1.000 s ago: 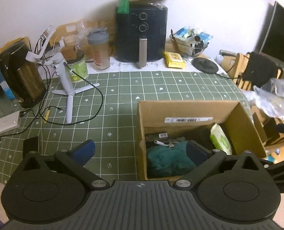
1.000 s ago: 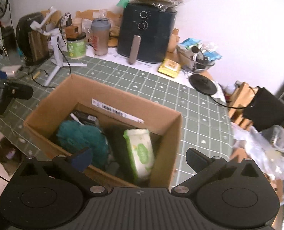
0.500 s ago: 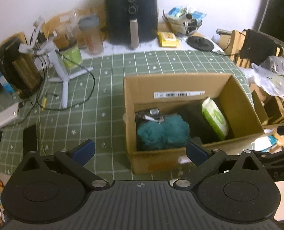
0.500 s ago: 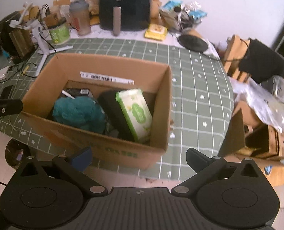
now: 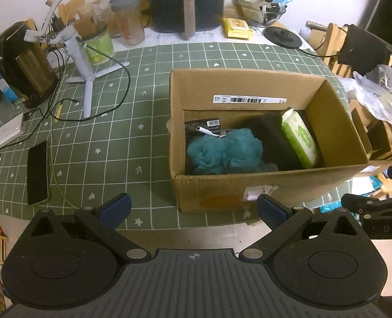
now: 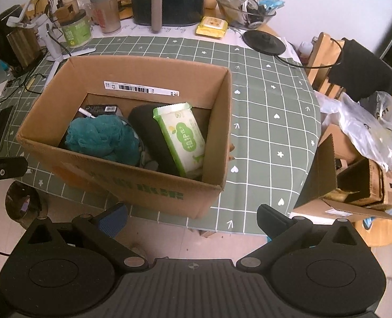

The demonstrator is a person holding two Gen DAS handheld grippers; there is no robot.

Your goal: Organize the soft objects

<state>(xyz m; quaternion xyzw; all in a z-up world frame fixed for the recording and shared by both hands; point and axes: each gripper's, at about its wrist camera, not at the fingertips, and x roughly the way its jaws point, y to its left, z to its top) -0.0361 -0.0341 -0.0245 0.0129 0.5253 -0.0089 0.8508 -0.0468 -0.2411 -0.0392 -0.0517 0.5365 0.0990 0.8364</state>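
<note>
The tablecloth (image 5: 111, 143) is green with a white grid and small white hearts. The cardboard box (image 6: 132, 177) is brown with green print. The bath pouf (image 6: 100, 137) is teal. The wet wipes pack (image 6: 182, 137) is white and green.

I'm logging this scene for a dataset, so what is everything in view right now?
cardboard box: 1, brown, near table edge
bath pouf: 1, teal, box's left side
black bundle: 1, black, box's middle
wipes pack: 1, green-white, leaning against the bundle
air fryer: 1, black, table's back
shaker bottle: 1, grey lid, left of fryer
kettle: 1, dark, far left
tripod: 1, white, beside kettle
phone: 1, black, left front
left gripper: open, empty, before the box
right gripper: open, empty
</note>
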